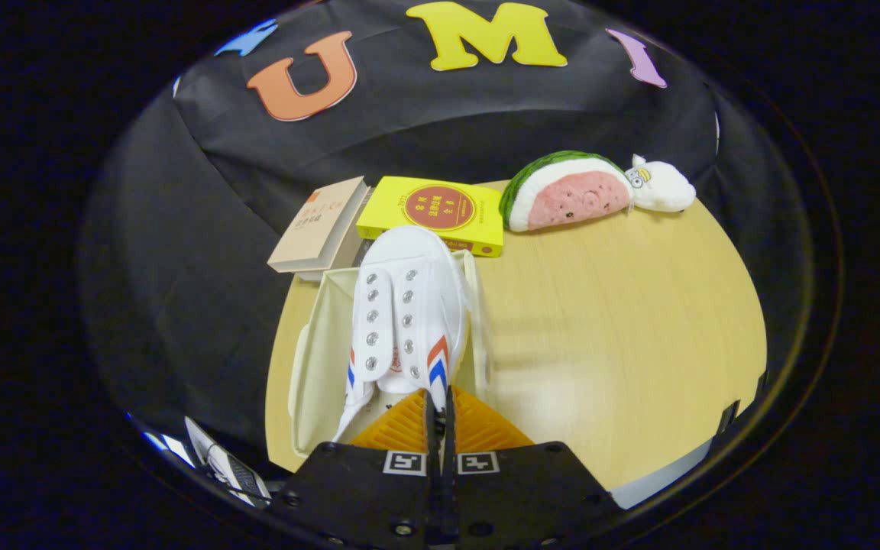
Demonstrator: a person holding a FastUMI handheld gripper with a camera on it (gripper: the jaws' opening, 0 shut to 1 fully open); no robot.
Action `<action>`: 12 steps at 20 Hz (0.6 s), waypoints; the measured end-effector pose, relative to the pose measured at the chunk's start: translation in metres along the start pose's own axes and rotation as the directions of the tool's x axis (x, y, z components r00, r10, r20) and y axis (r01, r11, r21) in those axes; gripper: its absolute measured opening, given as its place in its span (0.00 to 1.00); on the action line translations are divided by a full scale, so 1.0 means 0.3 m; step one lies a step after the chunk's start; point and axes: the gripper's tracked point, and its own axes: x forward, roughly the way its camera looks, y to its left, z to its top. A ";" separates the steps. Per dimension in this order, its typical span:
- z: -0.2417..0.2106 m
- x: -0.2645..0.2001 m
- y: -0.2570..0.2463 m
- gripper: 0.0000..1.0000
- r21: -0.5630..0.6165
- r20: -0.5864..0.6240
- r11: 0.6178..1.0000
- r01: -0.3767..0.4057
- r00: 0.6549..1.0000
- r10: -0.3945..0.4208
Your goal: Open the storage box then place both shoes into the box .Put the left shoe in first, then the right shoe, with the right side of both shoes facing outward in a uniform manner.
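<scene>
Gripper view shows the tool (440, 412) clenched on the heel edge of a white shoe (403, 313) held just ahead over the open storage box (318, 359) on the bench (623, 321), so the lid step looks done while no shoe is yet seated inside.

Gripper (440, 409) fingers pinching white shoe's (402, 305) heel, over open storage box (318, 367)
</scene>
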 end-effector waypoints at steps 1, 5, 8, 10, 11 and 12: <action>-0.012 0.013 0.003 0.00 -0.007 0.005 1.000 0.022 1.000 -0.022; -0.037 0.075 0.016 0.00 0.012 0.040 0.997 0.071 0.997 -0.071; -0.043 0.107 0.009 0.00 0.017 0.045 0.994 0.106 0.993 -0.107; -0.051 0.119 0.011 0.00 0.015 0.049 0.993 0.116 0.992 -0.116; -0.060 0.119 0.024 0.00 0.008 0.050 0.995 0.098 0.994 -0.098; -0.059 0.121 0.046 0.15 0.000 0.059 0.997 0.074 0.996 -0.074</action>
